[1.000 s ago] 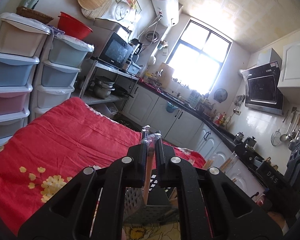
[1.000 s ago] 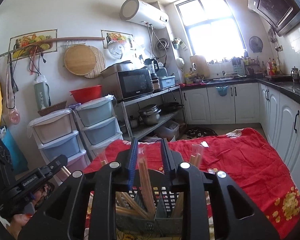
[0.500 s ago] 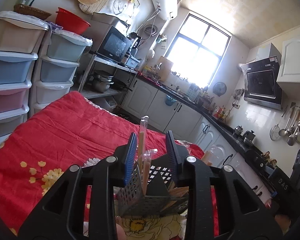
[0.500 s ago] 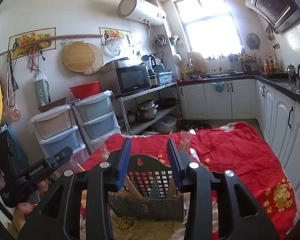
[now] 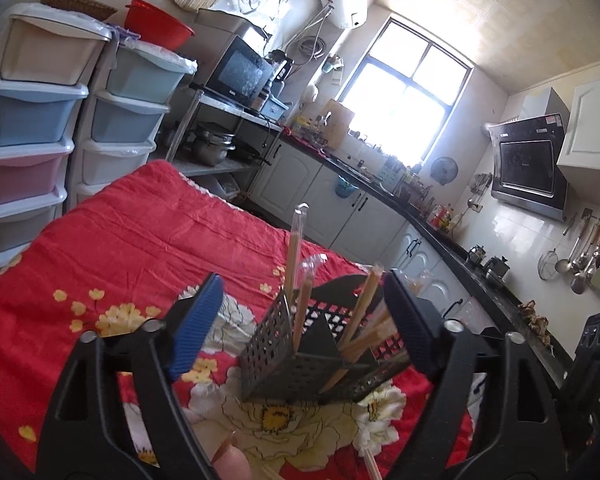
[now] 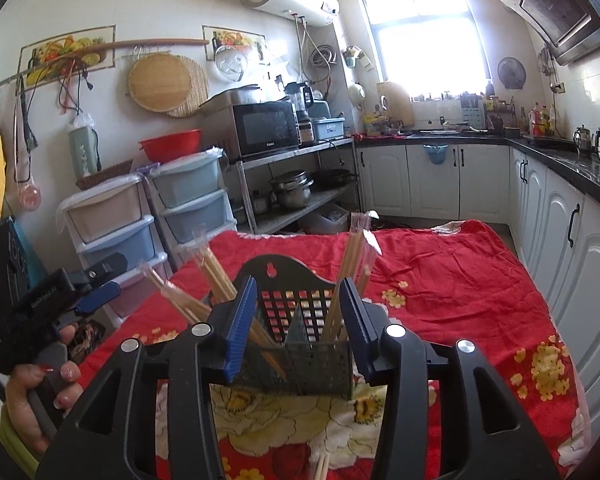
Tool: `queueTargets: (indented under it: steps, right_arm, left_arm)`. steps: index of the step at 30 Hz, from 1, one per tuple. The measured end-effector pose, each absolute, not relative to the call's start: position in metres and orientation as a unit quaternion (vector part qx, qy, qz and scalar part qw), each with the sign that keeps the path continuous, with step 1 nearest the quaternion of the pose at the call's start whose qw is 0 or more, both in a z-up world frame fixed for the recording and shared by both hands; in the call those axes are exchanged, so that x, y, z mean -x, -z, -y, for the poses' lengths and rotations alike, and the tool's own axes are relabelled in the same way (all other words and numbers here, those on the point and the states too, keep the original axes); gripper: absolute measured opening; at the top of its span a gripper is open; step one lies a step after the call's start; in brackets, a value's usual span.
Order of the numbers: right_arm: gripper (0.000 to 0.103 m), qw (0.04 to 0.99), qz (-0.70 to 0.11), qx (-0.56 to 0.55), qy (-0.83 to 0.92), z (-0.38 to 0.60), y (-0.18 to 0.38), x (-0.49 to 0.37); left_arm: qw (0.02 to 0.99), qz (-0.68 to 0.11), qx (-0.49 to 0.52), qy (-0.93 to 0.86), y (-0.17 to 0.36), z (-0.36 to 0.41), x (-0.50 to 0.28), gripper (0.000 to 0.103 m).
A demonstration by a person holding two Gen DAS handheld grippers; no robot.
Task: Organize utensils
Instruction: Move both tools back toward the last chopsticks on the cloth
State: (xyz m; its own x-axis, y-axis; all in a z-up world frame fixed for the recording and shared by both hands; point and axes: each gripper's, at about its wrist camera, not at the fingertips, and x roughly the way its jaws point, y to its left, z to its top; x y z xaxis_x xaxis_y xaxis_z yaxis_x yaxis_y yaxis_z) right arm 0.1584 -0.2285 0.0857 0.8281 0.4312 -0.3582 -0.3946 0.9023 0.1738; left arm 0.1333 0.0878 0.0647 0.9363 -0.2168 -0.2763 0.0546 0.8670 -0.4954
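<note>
Left gripper (image 5: 300, 320) with its 2 blue-padded jaws spread wide after just opening, gripping nothing, right gripper (image 6: 298, 320) with jaws parted, also just widening, pads pressing on nothing, left hand (image 6: 40, 392) wrapped around its gripper's handle

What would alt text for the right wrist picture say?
A dark perforated utensil holder full of wrapped chopsticks stands on a red flowered cloth, framed by the open right gripper, which touches nothing. Behind is a kitchen.
</note>
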Motion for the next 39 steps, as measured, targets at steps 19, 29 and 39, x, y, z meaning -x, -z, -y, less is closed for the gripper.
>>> queueTargets:
  steps: [19,29,39]
  right_arm:
    - [0.055,0.95,-0.204,-0.035,-0.232,0.233,-0.079,-0.126]
    - [0.056,0.948,-0.216,-0.025,-0.232,0.233,-0.072,-0.118]
    - [0.056,0.943,-0.241,-0.019,-0.229,0.235,-0.056,-0.116]
  left_arm:
    - [0.95,-0.181,0.244,0.074,-0.058,-0.08,-0.102,0.092]
    - [0.948,-0.195,0.242,0.077,-0.051,-0.076,-0.097,0.092]
    - [0.944,-0.224,0.23,0.076,-0.033,-0.071,-0.095,0.092]
